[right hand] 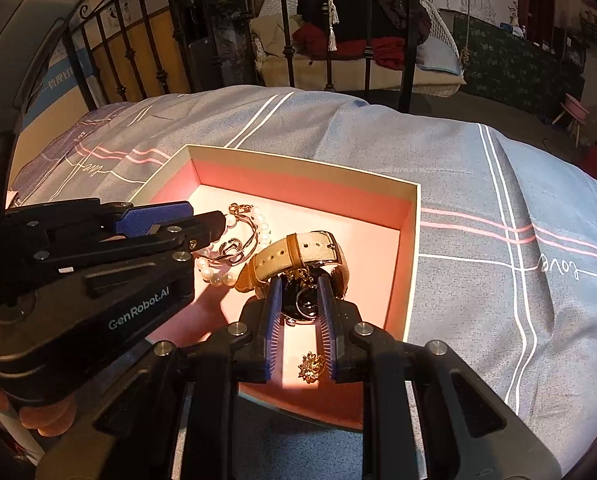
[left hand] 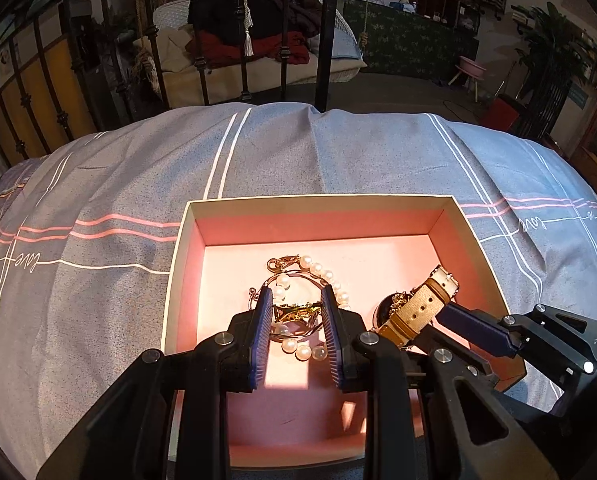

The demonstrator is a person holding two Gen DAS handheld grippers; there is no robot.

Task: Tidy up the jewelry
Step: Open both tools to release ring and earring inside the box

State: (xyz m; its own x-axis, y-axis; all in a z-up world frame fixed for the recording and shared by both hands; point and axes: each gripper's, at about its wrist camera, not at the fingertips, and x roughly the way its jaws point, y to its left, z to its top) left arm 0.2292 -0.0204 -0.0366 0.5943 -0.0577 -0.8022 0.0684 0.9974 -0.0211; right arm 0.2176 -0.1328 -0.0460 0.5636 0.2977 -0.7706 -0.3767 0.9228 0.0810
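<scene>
We see the pink-lined box (left hand: 450, 216) lying on the grey bed cover (left hand: 98, 184). Our left tool (left hand: 295, 302) stands apart around the pearl bracelet (left hand: 318, 270) inside it, and our right tool (right hand: 298, 292) stands apart around the dark-faced watch (right hand: 304, 300) beside a gold brooch (right hand: 311, 366).

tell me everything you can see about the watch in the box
The watch lies in the right part of the pink-lined box, close beside the pearl bracelet. Its strap looks like beige fabric with tan leather edging, punched holes and a metal buckle, arching up over a round dark face with a metal rim. A thin gold chain drapes across the face. The right gripper straddles the face with its jaws apart; whether the pads touch it cannot be told.
</scene>
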